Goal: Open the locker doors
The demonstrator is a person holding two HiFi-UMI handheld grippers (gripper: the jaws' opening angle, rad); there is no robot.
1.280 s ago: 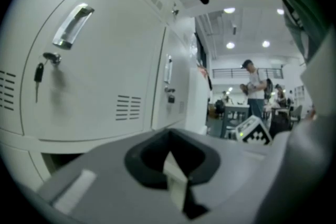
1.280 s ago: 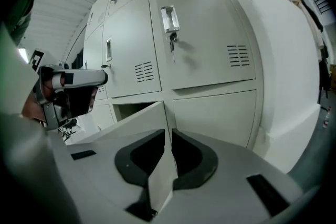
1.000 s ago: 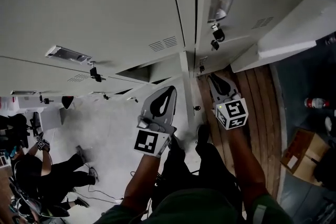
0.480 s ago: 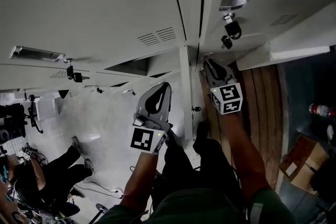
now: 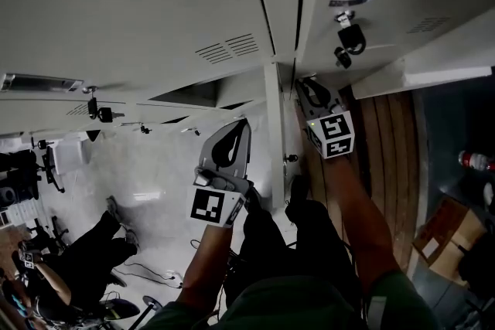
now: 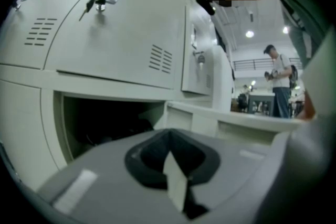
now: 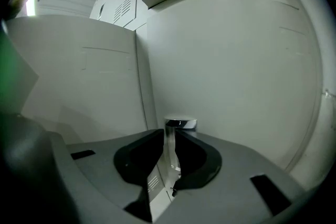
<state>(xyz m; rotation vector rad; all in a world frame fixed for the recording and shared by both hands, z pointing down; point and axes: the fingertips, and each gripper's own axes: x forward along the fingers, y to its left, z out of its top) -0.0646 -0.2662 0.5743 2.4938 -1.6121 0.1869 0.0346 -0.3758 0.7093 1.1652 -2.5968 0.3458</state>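
Note:
Grey lockers [image 5: 155, 4] fill the head view from above. My right gripper [image 5: 306, 84] is low at the foot of the right column. In the right gripper view its jaws [image 7: 169, 150] stand on either side of a chrome door handle [image 7: 180, 124] on a closed grey door [image 7: 236, 71]. These jaws have just been opening, the handle fills the narrow gap, and I see no squeeze on it. My left gripper [image 5: 240, 127] hangs in front of the left column, shut with nothing in it [image 6: 173, 173]. It faces a dark open compartment [image 6: 105, 123].
A key hangs in the lock [image 5: 349, 39] above my right gripper. A door [image 5: 433, 77] stands open to the right over a wooden floor strip [image 5: 387, 166]. A person [image 5: 85, 259] sits at the lower left. A bottle [image 5: 476, 160] and a cardboard box [image 5: 448, 232] lie to the right.
Both grippers have sunk lower along the lockers. The right one has moved in toward the base of the right column, and the left one has shifted only a little.

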